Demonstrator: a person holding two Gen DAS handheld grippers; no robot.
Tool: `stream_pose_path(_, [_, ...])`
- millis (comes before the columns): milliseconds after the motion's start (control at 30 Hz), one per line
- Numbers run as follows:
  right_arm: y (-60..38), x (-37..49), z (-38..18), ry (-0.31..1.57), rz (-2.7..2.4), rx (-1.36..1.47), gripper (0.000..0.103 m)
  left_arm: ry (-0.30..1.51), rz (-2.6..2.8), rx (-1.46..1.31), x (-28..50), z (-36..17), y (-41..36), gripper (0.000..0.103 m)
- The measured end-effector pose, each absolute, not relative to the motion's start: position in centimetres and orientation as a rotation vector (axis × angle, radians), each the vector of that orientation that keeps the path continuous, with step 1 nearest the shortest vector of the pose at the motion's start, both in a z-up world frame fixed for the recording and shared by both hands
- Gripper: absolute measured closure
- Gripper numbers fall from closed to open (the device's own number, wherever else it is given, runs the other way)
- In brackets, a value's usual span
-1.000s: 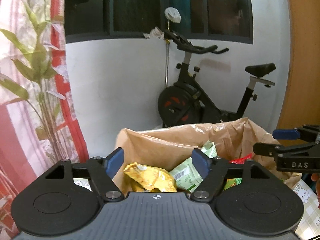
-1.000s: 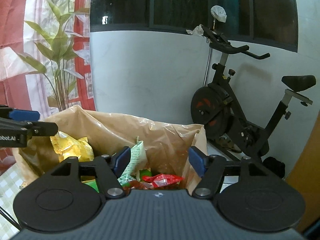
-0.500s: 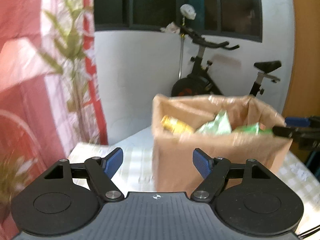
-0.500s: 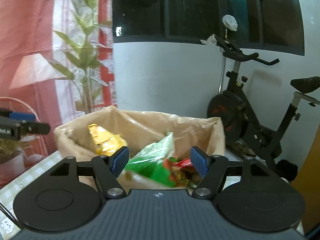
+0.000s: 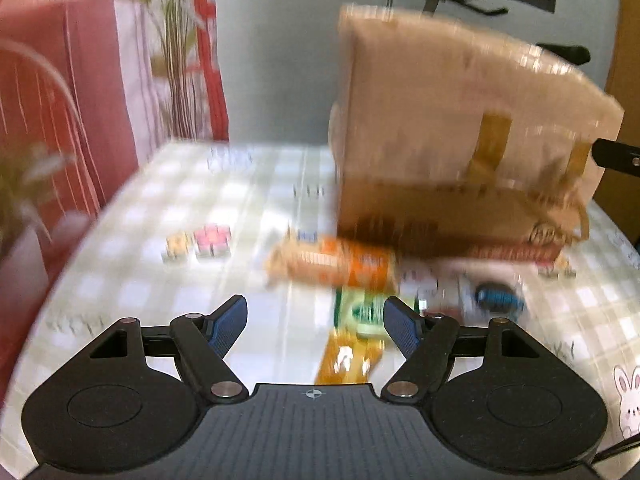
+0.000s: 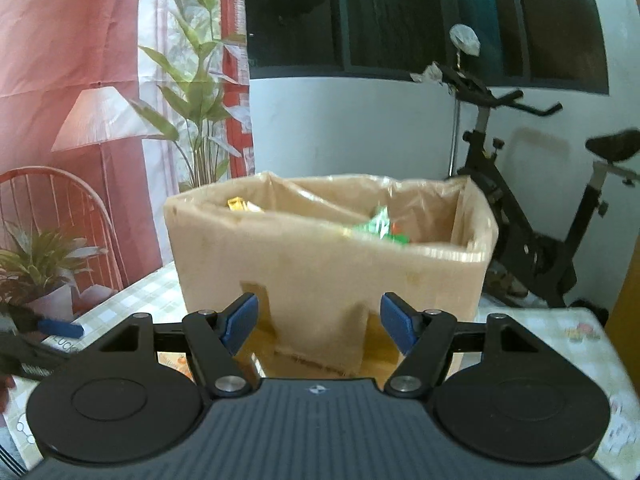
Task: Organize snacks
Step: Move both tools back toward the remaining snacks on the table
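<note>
Both my grippers, left (image 5: 315, 322) and right (image 6: 319, 322), gape empty, loose snacks (image 5: 334, 266) lie before the box (image 6: 328, 260), and this blur risks me clipping that box.

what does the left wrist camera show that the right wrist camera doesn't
Only the left wrist view shows loose snacks on the checked tablecloth: an orange packet, a green packet and two small wrapped sweets, all blurred. Only the right wrist view shows inside the box, a yellow packet and a green bag, plus the exercise bike. Both show the cardboard box and an open, empty tool.
</note>
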State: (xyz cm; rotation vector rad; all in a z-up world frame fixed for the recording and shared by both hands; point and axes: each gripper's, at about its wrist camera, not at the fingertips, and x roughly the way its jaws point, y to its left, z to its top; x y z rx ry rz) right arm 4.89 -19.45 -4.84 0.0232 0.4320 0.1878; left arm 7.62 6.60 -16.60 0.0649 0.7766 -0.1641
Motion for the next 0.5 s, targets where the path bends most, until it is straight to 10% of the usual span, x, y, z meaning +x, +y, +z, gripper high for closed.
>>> stream_pose_path(500, [-19.2, 3.2, -11.8, 0.650, 0.218, 0.034, 0.032, 0.829, -0.185, 0.094, 6.8, -19.6, 5.6, 0.027])
